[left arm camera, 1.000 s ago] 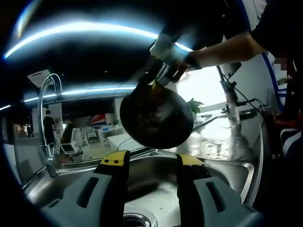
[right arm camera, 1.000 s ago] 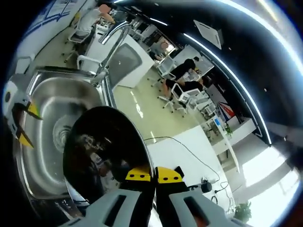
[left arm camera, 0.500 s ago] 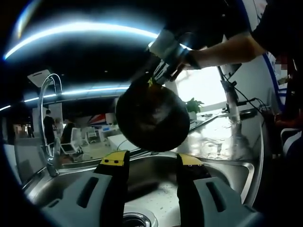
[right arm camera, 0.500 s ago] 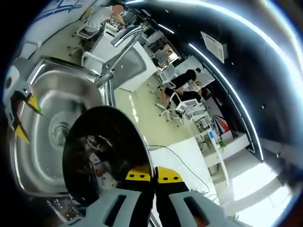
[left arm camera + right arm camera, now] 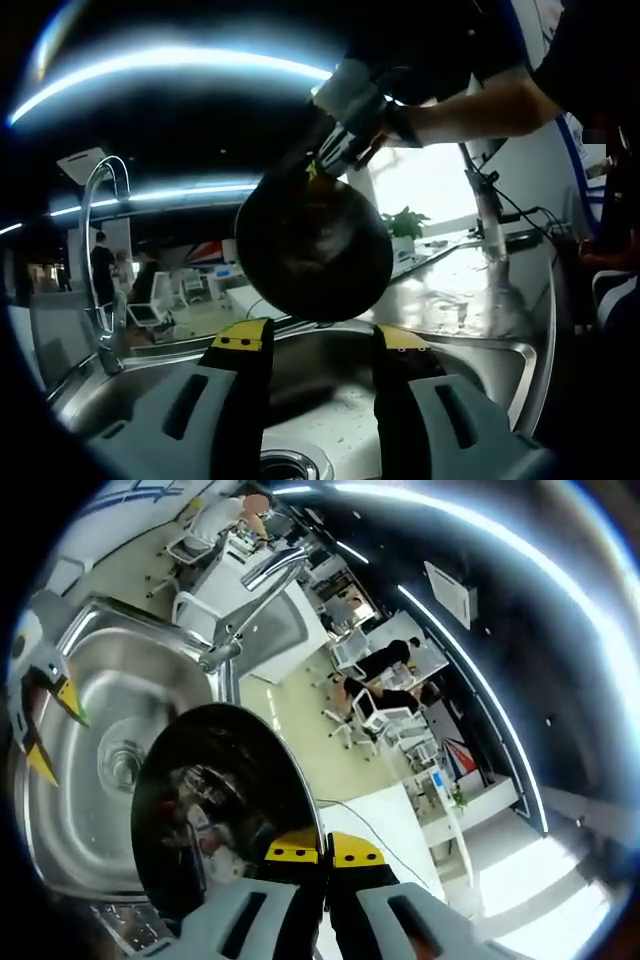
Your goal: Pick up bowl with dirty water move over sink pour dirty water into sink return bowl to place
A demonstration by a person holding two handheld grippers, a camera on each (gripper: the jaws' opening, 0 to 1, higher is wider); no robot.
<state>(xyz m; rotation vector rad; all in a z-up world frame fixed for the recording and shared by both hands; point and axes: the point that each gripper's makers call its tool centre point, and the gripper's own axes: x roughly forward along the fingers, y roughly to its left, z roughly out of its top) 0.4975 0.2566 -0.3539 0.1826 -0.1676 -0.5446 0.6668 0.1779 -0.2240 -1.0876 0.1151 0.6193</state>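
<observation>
I see a curved chrome faucet (image 5: 103,260) well left of my left fingers (image 5: 237,395). Past them, a person (image 5: 102,268) stands beside office chairs (image 5: 158,298). A potted plant (image 5: 405,228) sits beyond the right-hand fingertip, on a wet steel counter (image 5: 470,290).

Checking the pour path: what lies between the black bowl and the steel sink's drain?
Nothing: in the right gripper view, black bowl hangs over steel sink; drain unobstructed.

Dim fisheye views, ceiling light strips (image 5: 170,65) smeared, bright window glare (image 5: 430,180).
</observation>
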